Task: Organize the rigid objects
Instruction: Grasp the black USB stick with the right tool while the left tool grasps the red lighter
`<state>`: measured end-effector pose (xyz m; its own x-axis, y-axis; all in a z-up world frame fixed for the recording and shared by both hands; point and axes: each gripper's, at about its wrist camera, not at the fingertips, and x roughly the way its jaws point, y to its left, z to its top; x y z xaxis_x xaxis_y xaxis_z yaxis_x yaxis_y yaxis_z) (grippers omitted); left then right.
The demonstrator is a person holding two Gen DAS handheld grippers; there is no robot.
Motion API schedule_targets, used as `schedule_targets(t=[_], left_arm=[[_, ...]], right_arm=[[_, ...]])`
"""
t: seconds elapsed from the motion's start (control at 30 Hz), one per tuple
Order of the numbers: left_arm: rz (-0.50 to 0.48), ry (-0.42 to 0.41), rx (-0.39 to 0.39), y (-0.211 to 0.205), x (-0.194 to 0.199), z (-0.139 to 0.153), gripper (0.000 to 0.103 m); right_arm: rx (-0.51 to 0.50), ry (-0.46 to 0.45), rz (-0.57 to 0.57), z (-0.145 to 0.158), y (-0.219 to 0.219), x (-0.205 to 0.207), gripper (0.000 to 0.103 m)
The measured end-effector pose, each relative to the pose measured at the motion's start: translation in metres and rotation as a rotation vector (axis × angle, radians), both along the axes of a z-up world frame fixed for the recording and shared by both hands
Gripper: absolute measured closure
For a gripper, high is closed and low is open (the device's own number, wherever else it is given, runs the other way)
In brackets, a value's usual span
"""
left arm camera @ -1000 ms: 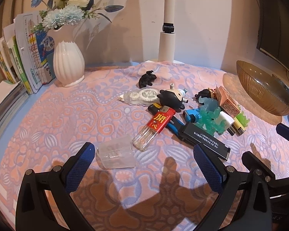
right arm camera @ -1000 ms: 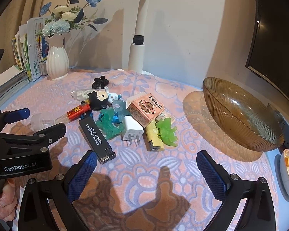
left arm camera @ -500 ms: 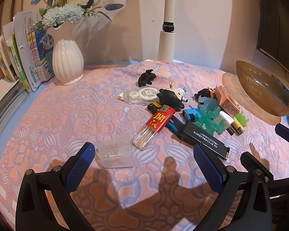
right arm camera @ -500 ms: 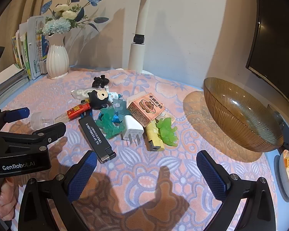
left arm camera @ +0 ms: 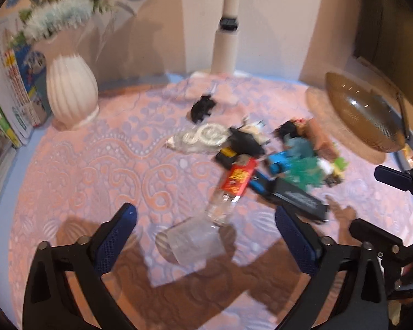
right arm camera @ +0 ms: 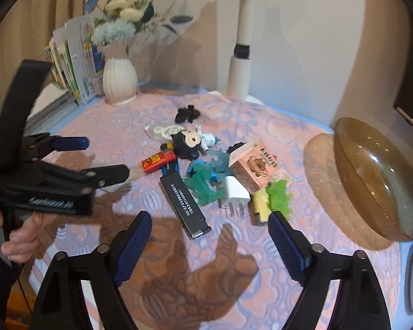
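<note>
So the left hand-held gripper [left arm camera: 205,227] has its jaws spread wide with nothing between the pads, hovering just above a small clear plastic box [left arm camera: 195,240] that sits on the pink patterned cloth covering the surface [left arm camera: 96,170]. Left view is pretty motion-blurred, so the fine detail is mushy. Right behind that box lies a lighter with a red label [left arm camera: 232,187], its clear end pointing at the box, touching it or very nearly. The right hand-held gripper [right arm camera: 209,233] is wide apart too, holding nothing, low over the near edge of the main pile. In the pile: a long black lighter [right arm camera: 184,202] lying diagonally right in front of the right gripper, a white plug adapter [right arm camera: 235,195] with its prongs toward the camera, teal jelly-looking figures [right arm camera: 202,184] between those two, a pink printed carton [right arm camera: 253,166] leaning on the adapter, and a yellow lighter [right arm camera: 260,206] with a green figure [right arm camera: 279,196] beside it. Further back there's a black round-headed toy [right arm camera: 187,143], a clear tape dispenser [right arm camera: 163,132] and a small black figure [right arm camera: 187,114] off on its own. A brown ribbed glass bowl [right arm camera: 371,181] sits tilted at the right, well apart from the pile, and a white vase [right arm camera: 119,81] stands at back left next to some books [right arm camera: 74,63].
</note>
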<state>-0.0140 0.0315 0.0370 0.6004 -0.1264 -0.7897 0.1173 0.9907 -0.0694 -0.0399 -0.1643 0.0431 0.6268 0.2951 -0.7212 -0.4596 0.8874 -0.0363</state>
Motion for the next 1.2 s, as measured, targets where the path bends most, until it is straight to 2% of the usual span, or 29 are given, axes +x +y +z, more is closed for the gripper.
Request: schedule_targets(t=[0.03, 0.1, 0.23, 0.4, 0.53, 0.73, 1.2], left_arm=[[-0.004, 0.020, -0.013, 0.002, 0.005, -0.005, 0.018], [-0.015, 0.040, -0.041, 0.004, 0.011, -0.013, 0.018], [-0.046, 0.033, -0.048, -0.001, 0.018, -0.017, 0.018], [-0.077, 0.044, -0.042, -0.011, 0.027, -0.025, 0.018], [-0.042, 0.012, -0.035, -0.010, 0.023, -0.026, 0.018], [0.008, -0.020, 0.001, -0.007, 0.020, -0.023, 0.018], [0.009, -0.043, 0.022, -0.008, 0.016, -0.022, 0.018]], right_arm=[[-0.011, 0.011, -0.002, -0.004, 0.002, 0.003, 0.034], [-0.011, 0.044, 0.012, -0.014, 0.005, 0.010, 0.037], [0.003, 0.088, 0.020, -0.029, 0.007, 0.023, 0.042], [0.022, 0.103, 0.038, -0.044, 0.011, 0.029, 0.043], [0.040, 0.080, 0.034, -0.046, 0.010, 0.026, 0.043], [0.017, 0.059, 0.031, -0.047, 0.013, 0.023, 0.043], [-0.020, 0.021, 0.016, -0.045, 0.018, 0.014, 0.043]])
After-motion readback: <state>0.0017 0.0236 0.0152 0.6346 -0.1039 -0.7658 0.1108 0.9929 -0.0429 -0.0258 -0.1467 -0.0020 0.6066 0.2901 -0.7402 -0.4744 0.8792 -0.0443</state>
